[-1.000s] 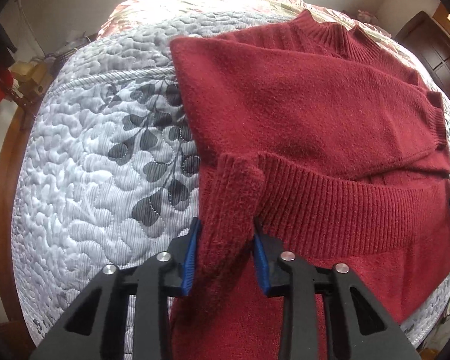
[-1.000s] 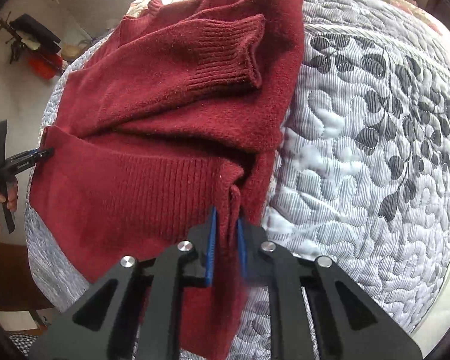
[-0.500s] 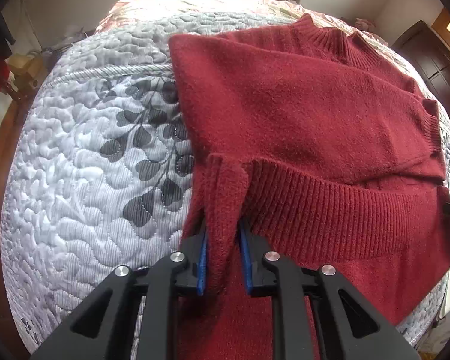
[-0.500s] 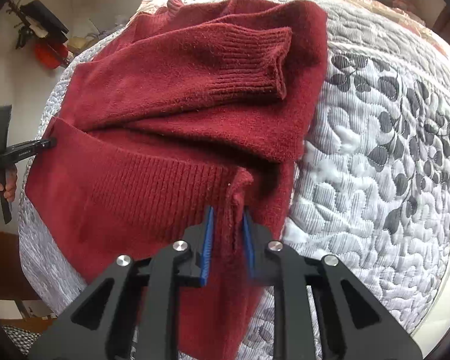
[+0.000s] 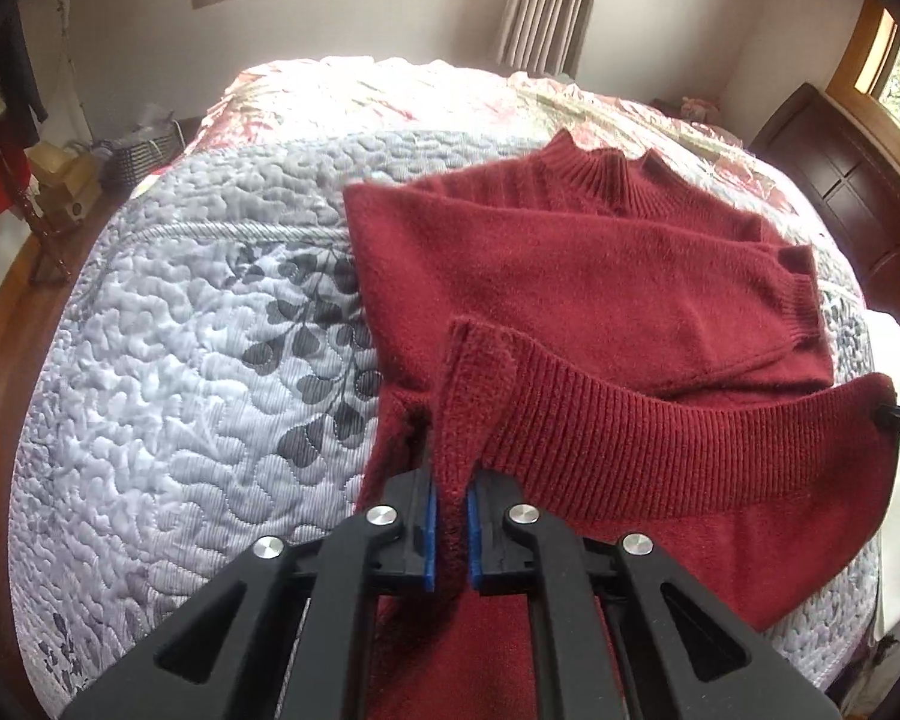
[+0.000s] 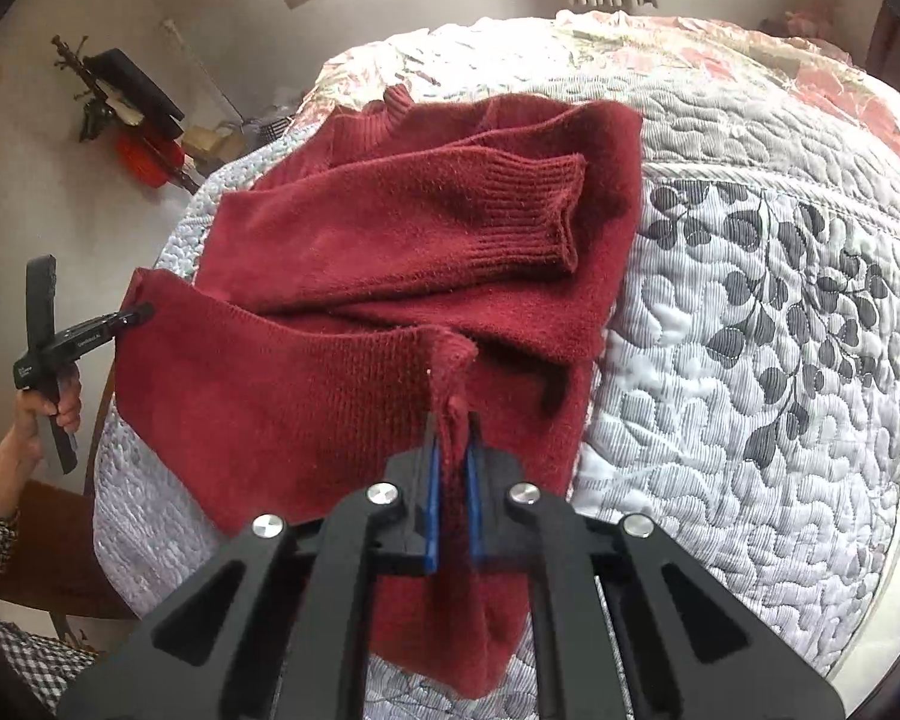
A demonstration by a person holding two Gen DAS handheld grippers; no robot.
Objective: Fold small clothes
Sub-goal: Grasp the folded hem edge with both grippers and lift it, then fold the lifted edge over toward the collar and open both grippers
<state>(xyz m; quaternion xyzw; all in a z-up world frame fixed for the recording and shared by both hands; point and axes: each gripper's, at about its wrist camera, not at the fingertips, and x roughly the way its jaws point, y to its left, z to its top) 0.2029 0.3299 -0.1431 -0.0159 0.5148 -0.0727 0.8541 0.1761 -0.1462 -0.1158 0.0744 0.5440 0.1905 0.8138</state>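
Observation:
A dark red knit sweater (image 5: pixel 570 276) lies on a quilted bed, its sleeves folded across the chest and its collar at the far end. My left gripper (image 5: pixel 450 516) is shut on the left corner of the ribbed hem (image 5: pixel 660 432), which is raised off the bed. My right gripper (image 6: pixel 450 498) is shut on the hem's other corner (image 6: pixel 444 372). In the right wrist view the sweater (image 6: pixel 426 240) shows a ribbed cuff (image 6: pixel 534 222) lying on top. The left gripper (image 6: pixel 141 313) shows there at the far left, held by a hand (image 6: pixel 54 408).
The grey quilt with a dark leaf pattern (image 5: pixel 198 372) spreads around the sweater, with a floral cover (image 5: pixel 390 90) beyond. A dark wooden headboard (image 5: pixel 840 192) stands at the right. Boxes and clutter (image 5: pixel 60 180) sit on the floor at the left, by the wall.
Both grippers have lifted the hem and carried it toward the collar. The left gripper's fingers have closed tighter on the fabric. More of the room shows above the bed.

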